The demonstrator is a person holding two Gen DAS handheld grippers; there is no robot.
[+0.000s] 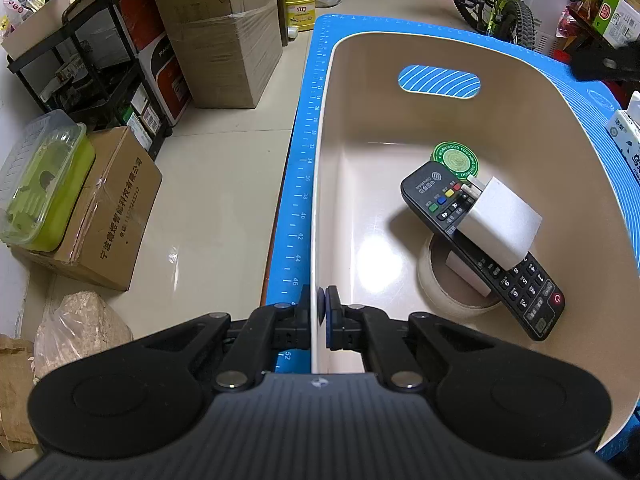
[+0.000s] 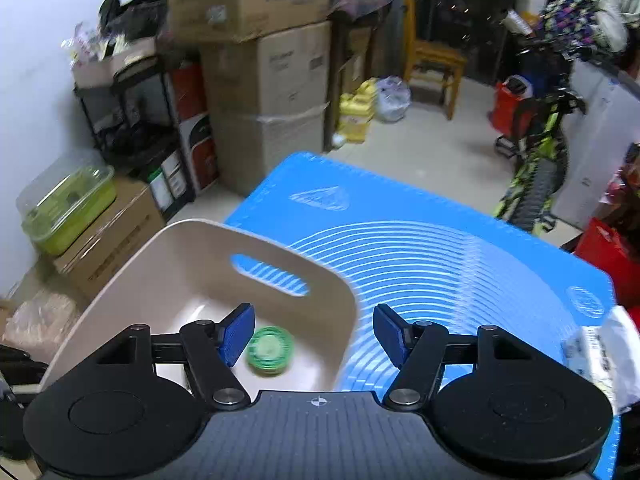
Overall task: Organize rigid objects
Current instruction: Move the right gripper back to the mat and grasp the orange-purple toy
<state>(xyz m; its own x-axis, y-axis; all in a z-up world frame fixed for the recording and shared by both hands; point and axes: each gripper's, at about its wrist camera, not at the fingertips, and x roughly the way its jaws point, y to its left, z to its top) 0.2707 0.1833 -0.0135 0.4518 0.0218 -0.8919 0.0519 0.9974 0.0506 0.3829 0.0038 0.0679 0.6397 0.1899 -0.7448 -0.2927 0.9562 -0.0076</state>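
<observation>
A beige plastic bin (image 1: 400,52) stands on a blue mat (image 1: 308,160). My left gripper (image 1: 319,312) is shut on the bin's near left wall. Inside the bin lie a black remote control (image 1: 516,280), a white charger block (image 1: 500,224) on top of it, a green round tin (image 1: 454,160) and a roll of tape (image 1: 444,284) under the remote. In the right wrist view, my right gripper (image 2: 315,336) is open and empty above the bin's right rim (image 2: 344,292); the green tin (image 2: 270,346) shows below it.
Cardboard boxes (image 1: 224,28), a black shelf (image 1: 100,80) and a green lidded container (image 1: 44,184) stand on the floor at the left. A tissue pack (image 1: 628,140) lies at the mat's right edge (image 2: 600,356). A bicycle (image 2: 536,168) and a wooden chair (image 2: 436,60) stand beyond the mat.
</observation>
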